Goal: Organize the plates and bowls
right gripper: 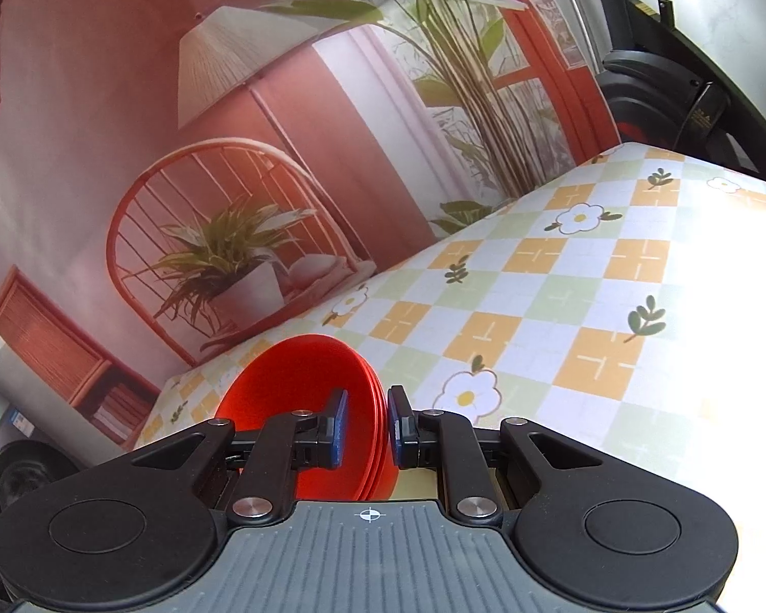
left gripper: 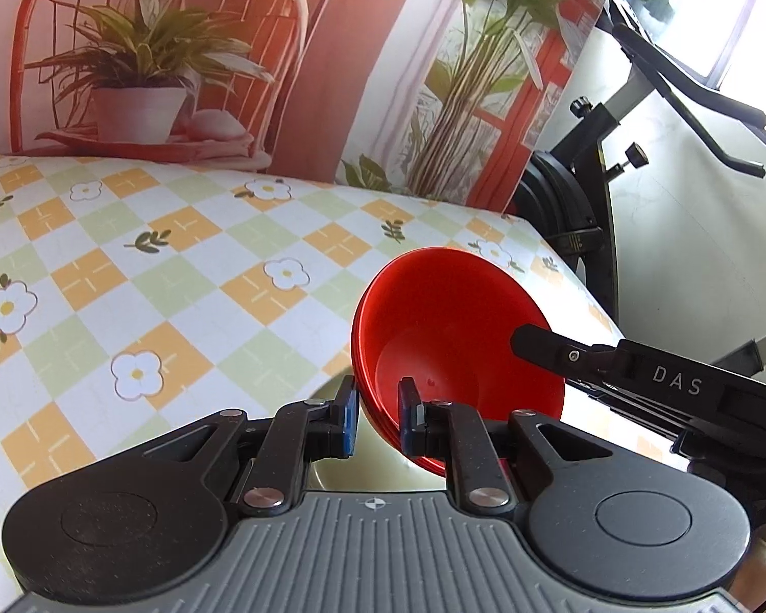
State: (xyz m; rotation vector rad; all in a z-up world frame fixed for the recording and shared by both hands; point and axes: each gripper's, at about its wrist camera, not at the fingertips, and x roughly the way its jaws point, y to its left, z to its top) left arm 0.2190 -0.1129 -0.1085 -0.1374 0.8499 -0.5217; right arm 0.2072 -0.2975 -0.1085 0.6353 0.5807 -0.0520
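A stack of red bowls (left gripper: 459, 337) is tilted on its side above the checkered, flower-print table (left gripper: 178, 255). My left gripper (left gripper: 379, 419) is shut on the stack's near rim, one blue pad inside and one outside. From the right, one of the right gripper's fingers (left gripper: 551, 350) reaches over the far rim. In the right wrist view the red bowls (right gripper: 291, 378) sit between the pads of my right gripper (right gripper: 366, 426), shut on the stacked walls. A pale plate (left gripper: 342, 465) lies under the bowls, mostly hidden; a sliver of the plate (right gripper: 419, 485) shows below the right gripper.
A printed backdrop (left gripper: 230, 51) of plants and a red chair stands along the table's far edge. A black exercise bike (left gripper: 587, 194) is just past the table's right edge, also seen as the bike (right gripper: 653, 76). Bare tablecloth (right gripper: 587, 281) spreads out beyond the bowls.
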